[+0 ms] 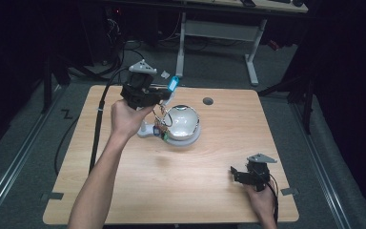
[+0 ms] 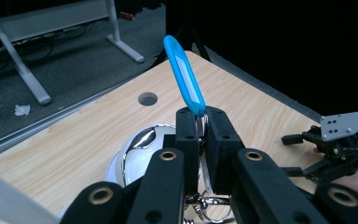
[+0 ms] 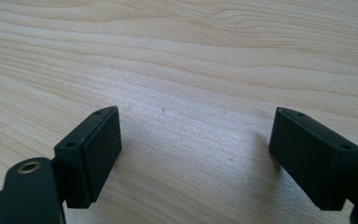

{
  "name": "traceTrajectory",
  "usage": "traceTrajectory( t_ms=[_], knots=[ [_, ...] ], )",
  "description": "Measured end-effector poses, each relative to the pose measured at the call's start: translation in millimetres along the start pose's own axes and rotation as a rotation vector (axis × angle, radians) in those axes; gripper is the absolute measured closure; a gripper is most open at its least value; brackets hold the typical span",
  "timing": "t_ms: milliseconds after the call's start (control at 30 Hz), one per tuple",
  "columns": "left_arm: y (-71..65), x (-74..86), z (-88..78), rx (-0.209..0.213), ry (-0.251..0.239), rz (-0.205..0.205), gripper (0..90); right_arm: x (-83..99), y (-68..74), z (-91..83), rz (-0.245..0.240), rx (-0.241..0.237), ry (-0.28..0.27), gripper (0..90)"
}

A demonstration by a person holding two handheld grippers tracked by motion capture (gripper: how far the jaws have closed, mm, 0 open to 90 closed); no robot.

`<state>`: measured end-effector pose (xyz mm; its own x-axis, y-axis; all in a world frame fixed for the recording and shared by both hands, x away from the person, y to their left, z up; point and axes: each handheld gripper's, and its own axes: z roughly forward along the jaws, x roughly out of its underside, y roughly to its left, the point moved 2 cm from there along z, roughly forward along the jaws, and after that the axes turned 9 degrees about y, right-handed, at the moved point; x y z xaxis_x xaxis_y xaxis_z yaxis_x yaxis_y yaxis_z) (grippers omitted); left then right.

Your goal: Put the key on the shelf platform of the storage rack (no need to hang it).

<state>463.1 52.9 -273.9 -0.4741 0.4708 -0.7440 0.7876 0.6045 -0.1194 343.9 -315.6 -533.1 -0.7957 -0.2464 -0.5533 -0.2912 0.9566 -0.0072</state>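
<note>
Blue key tag (image 2: pixel 183 74) pinched upright in the left gripper (image 2: pixel 203 122), right gripper (image 3: pixel 193 154) gaping empty over the table (image 3: pixel 214 56) — lift slowly, keys dangling.

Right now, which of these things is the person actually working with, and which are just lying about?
In use:
- left gripper, shut on the blue plastic key tag with its metal key rings
- shiny silver domed bowl on a white base

Lying about:
- right gripper, open over the bare wooden table
- crumpled white scrap on the floor
</note>
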Motion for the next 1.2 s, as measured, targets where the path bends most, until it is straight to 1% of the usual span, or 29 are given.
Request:
traceTrajectory(
  t_ms=[300, 400, 500, 533, 567, 767, 967, 1200],
  knots=[
    [-0.6, -15.4, 15.1, 0.010, 0.007, 0.002, 85.0, 0.0, 0.0, 0.0, 0.000, 0.000, 0.000, 16.8],
    [-1.7, -21.4, 22.2, 0.012, 0.014, 0.008, 85.0, 0.0, 0.0, 0.0, 0.000, -0.001, 0.000, 16.8],
    [-1.5, -25.3, 28.2, 0.016, 0.009, 0.005, 85.0, 0.0, 0.0, 0.0, 0.000, -0.001, 0.000, 16.9],
    [-0.6, -27.4, 32.6, 0.015, 0.015, 0.005, 84.9, 0.1, 0.0, 0.0, -0.001, -0.001, 0.000, 16.8],
    [-0.6, -27.4, 32.6, 0.015, 0.015, 0.005, 85.0, 0.1, 0.0, 0.0, -0.001, -0.001, 0.000, 16.8],
    [1.8, -33.5, 48.0, 0.015, 0.022, -0.001, 84.9, 0.2, 0.1, -0.1, -0.002, -0.001, 0.000, 16.8],
    [2.2, -37.7, 58.7, 0.018, 0.028, -0.006, 84.9, 0.2, 0.1, -0.1, -0.003, -0.002, 0.000, 16.8],
    [3.2, -39.2, 69.2, 0.001, 0.030, -0.002, 84.9, 0.2, 0.0, -0.2, -0.004, -0.002, 0.001, 16.8]
  ],
)
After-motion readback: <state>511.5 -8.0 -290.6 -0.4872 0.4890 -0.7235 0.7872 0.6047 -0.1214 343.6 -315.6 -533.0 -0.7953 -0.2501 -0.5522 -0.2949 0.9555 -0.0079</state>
